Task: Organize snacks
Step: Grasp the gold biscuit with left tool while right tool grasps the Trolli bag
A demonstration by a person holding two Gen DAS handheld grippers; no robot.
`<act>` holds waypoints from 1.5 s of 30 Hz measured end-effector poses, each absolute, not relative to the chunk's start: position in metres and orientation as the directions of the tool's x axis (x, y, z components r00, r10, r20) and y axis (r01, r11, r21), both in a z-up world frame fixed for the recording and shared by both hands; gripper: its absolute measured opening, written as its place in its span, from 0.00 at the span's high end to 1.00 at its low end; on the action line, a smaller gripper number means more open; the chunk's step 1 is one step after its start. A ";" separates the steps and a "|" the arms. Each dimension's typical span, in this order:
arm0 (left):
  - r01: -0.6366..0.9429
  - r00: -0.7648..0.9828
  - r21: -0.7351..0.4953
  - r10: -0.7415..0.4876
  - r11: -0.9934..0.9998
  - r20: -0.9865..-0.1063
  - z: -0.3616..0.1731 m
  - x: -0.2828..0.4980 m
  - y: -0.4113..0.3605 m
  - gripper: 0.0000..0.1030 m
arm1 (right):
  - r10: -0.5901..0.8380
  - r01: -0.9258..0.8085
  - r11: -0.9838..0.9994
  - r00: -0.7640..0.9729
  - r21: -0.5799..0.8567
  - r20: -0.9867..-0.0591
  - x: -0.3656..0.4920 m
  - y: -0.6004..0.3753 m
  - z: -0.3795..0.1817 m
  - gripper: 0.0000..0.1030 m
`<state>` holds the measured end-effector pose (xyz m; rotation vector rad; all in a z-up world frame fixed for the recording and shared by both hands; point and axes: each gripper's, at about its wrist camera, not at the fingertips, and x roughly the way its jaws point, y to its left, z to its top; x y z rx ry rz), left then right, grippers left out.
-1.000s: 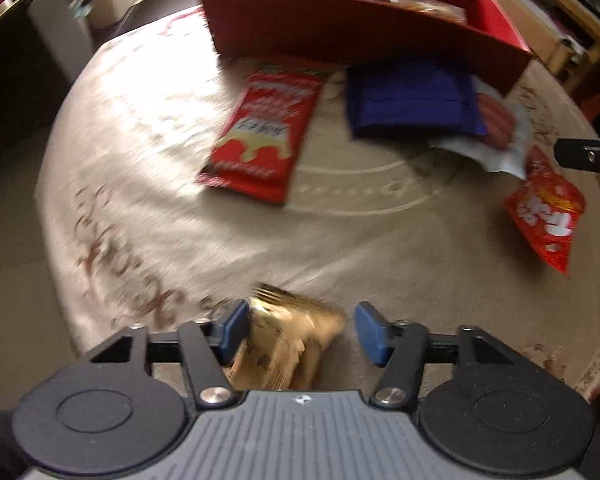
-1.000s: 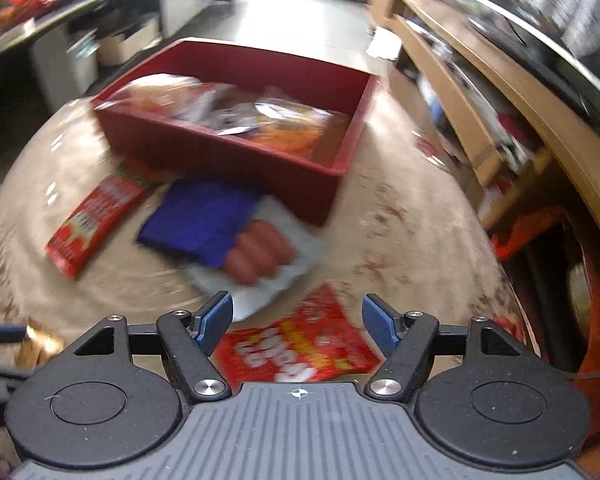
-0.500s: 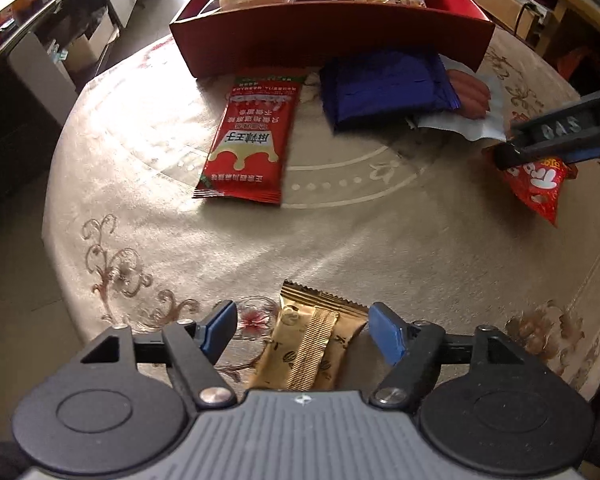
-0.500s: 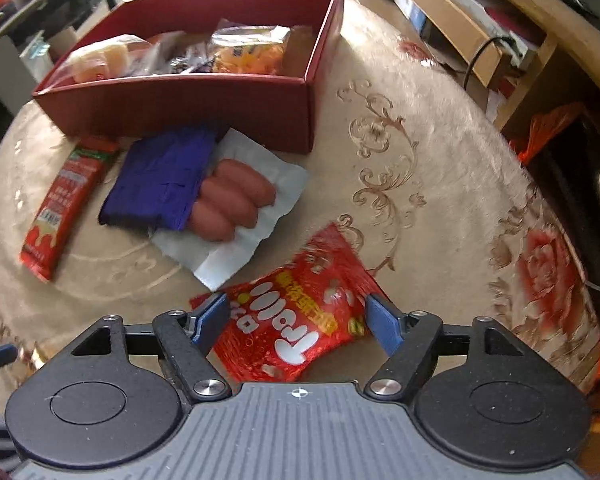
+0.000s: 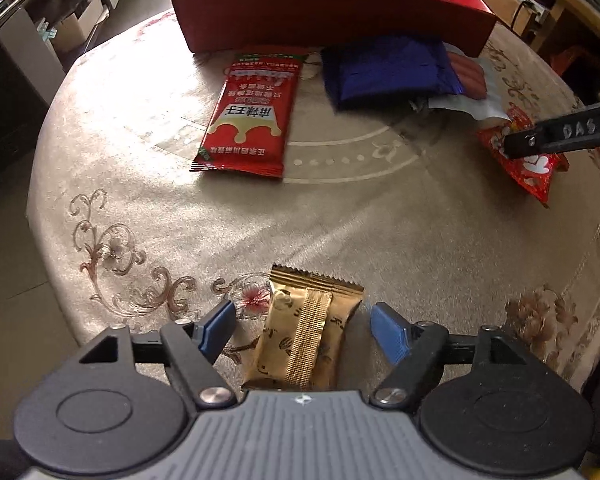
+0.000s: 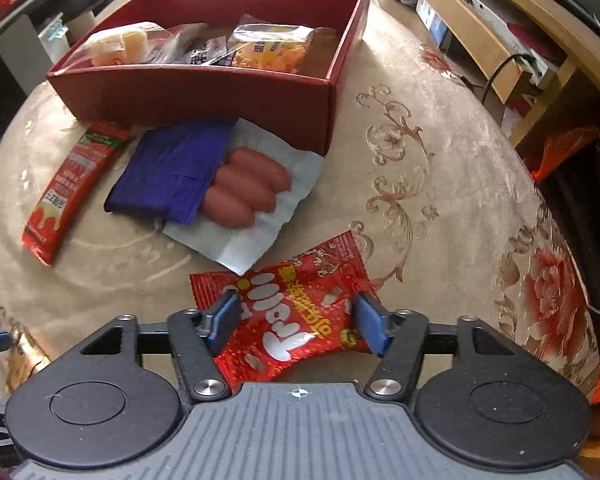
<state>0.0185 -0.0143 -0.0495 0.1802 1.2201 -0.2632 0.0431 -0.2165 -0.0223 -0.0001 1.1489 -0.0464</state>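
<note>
A: Two grippers, both low over the round bench (image 5: 340, 216) with its beige floral cloth. How are the fingers set?

B: The left gripper (image 5: 302, 326) has its blue-tipped fingers (image 5: 216, 326) spread, one on each side of the gold foil snack packet (image 5: 306, 336) lying flat on the cloth. There is a gap on both sides, so neither finger touches it.

A: And the right gripper (image 6: 296, 318)?

B: Its fingers (image 6: 366, 320) are also spread, straddling the crinkled red gummy bag with white lettering (image 6: 288, 320). The tips sit over the bag's edges; I cannot tell whether they press on it. From the left view the same bag (image 5: 528, 160) lies at the far right under that gripper's black finger (image 5: 560, 134).

A: Where are the other snacks?

B: A long red sachet with a white crown-shaped panel (image 5: 252, 112) lies flat near the middle. Just beside it a dark blue foil packet (image 6: 172, 168) rests partly on a clear-and-white pack of three pink sausages (image 6: 248, 188). Behind them stands the dark red cardboard box (image 6: 204, 92), touching the sausage pack's far edge, with several clear-wrapped snacks (image 6: 268, 46) inside.
</note>
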 end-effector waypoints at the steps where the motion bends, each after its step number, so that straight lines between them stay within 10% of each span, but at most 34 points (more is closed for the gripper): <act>1: 0.296 0.317 -0.007 -0.106 0.955 -0.942 -0.049 0.018 -0.014 0.30 | -0.031 0.059 0.998 0.408 -0.007 -0.913 0.043 -0.221 -0.021 0.38; 14: 0.302 0.303 -0.038 -0.134 0.952 -0.944 -0.050 0.020 -0.010 0.29 | -0.051 0.158 0.987 0.426 0.018 -0.903 0.056 -0.232 -0.026 0.31; 22: 0.310 0.302 -0.038 -0.137 0.950 -0.943 -0.050 0.019 -0.010 0.29 | 0.274 0.004 0.956 0.352 0.294 -0.895 0.010 -0.208 -0.016 0.29; 28: 0.298 0.296 -0.053 -0.145 0.953 -0.944 -0.049 0.019 -0.007 0.29 | 0.068 -0.215 0.977 0.390 -0.018 -0.918 0.022 -0.177 -0.002 0.22; 45: 0.260 0.297 -0.056 -0.135 0.964 -0.945 -0.050 0.012 0.008 0.28 | 0.025 -0.263 0.962 0.344 -0.071 -0.938 0.032 -0.153 -0.041 0.28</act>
